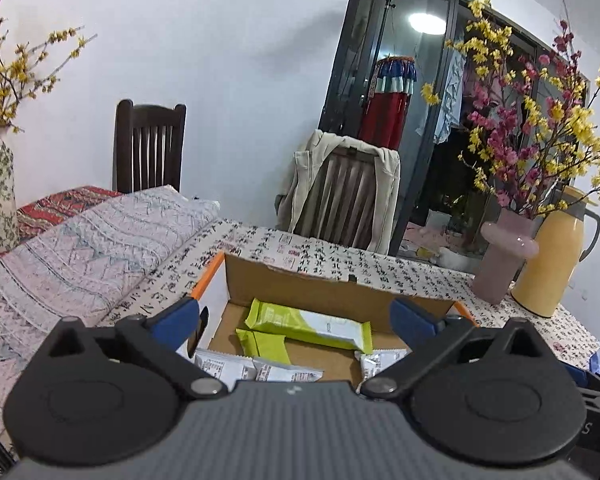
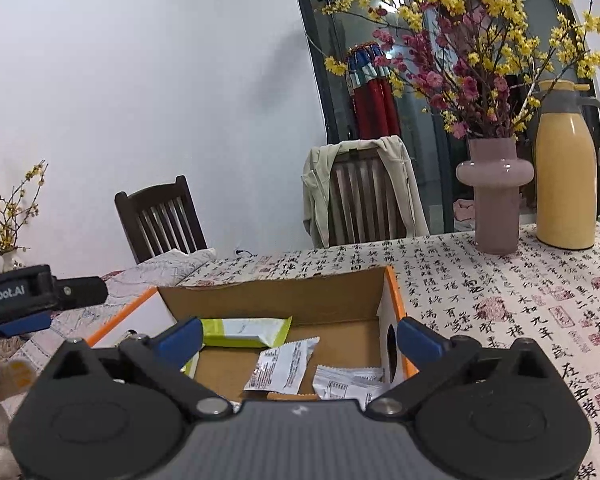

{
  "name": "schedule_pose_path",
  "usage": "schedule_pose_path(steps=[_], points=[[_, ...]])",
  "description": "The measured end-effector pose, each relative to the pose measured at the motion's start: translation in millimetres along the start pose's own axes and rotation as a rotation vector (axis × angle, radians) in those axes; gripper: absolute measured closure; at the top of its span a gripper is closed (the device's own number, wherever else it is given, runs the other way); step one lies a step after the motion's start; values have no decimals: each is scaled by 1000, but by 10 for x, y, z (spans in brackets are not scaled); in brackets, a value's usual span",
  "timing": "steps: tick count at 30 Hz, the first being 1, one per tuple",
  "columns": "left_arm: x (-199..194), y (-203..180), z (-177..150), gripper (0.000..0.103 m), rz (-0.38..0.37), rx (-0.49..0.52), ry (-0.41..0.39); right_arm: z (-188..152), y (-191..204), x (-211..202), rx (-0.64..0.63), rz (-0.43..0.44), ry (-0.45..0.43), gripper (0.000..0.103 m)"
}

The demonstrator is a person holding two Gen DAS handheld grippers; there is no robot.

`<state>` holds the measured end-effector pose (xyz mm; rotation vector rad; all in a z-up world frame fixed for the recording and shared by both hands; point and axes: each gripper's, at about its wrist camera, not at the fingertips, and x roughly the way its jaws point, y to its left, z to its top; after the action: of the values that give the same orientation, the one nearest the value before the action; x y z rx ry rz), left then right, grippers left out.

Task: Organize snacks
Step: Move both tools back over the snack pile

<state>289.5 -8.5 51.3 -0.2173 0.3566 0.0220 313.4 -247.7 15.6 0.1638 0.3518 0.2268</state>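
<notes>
Your left gripper (image 1: 296,320) and right gripper (image 2: 300,338), both spread empty, hover before the box (image 2: 268,300); snacks (image 1: 310,326) lie crosswise just ahead.

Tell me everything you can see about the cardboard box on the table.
The cardboard box is open-topped, plain brown inside, with orange rims and white outer sides; one side wall has a dark oval hand hole. It sits upright on the table's calligraphy-print cloth. Inside lie green snack packets and white snack packets, loose on its floor. Nothing grips it.
</notes>
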Motion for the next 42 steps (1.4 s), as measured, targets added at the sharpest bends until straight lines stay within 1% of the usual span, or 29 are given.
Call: schedule_pose_path(steps=[4, 8, 14, 20, 26, 31, 34, 42], points=[[-174, 19, 67, 0, -13, -9, -15, 60, 53, -186, -13, 9, -28, 0], [-297, 89, 55, 0, -7, -7, -8, 53, 78, -352, -27, 8, -28, 0], [-475, 255, -58, 0, 24, 14, 13, -95, 27, -573, -42, -22, 15, 0], [-556, 481, -283, 0, 69, 29, 61, -300, -124, -725, -37, -58, 60, 0], [-533, 686, -603, 0, 117, 41, 116, -587, -319, -742, 8, -74, 115, 0], [-472, 787, -802, 0, 142, 29, 115, -715, -376, -719, 35, -68, 95, 0], [-447, 791, -813, 0, 129, 22, 119, -736, -391, -708, 43, -64, 80, 0], [-404, 807, -823, 0, 116, 4, 145, -750, -378, -661, 40, -81, 94, 0]])
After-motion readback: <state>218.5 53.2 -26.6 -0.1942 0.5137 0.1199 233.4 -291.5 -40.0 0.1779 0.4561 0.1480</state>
